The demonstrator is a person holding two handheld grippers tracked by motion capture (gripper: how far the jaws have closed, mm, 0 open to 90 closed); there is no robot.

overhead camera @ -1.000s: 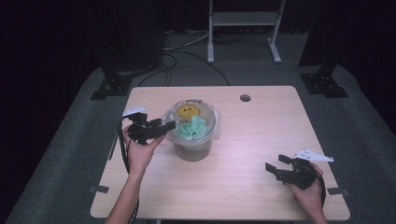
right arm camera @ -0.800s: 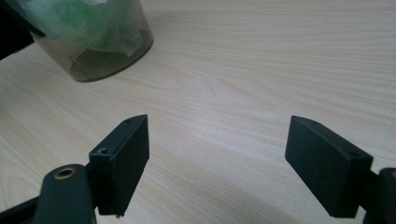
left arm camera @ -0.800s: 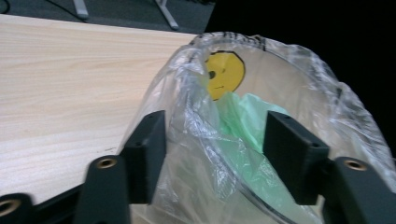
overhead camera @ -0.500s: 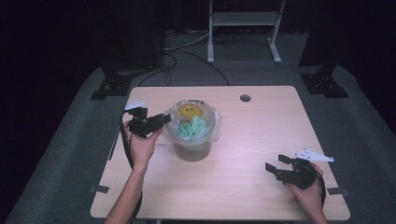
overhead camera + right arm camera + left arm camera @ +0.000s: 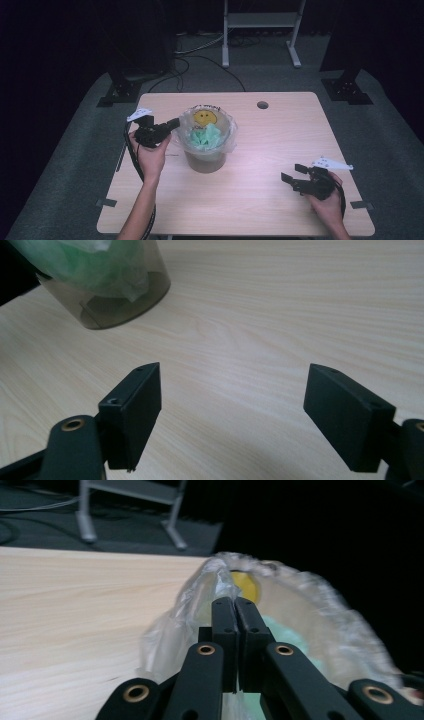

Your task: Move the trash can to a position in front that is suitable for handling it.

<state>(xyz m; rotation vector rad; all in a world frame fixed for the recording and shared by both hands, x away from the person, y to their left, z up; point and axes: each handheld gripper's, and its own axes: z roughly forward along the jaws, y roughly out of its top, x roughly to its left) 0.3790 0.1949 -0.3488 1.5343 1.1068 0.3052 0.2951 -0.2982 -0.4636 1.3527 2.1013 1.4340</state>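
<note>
Pale wood worktop on grey carpet, dark room behind. Left claw at bin's left rim, jaws just closed, pinching clear bag liner. Bin sits left of centre. Right claw rests low at worktop's right, jaws wide apart, nothing between.

left gripper jaws just closed, right gripper jaws apart

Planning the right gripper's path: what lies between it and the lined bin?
Bare light wooden table in the high view, between the open right gripper and translucent brown plastic-lined bin.
</note>
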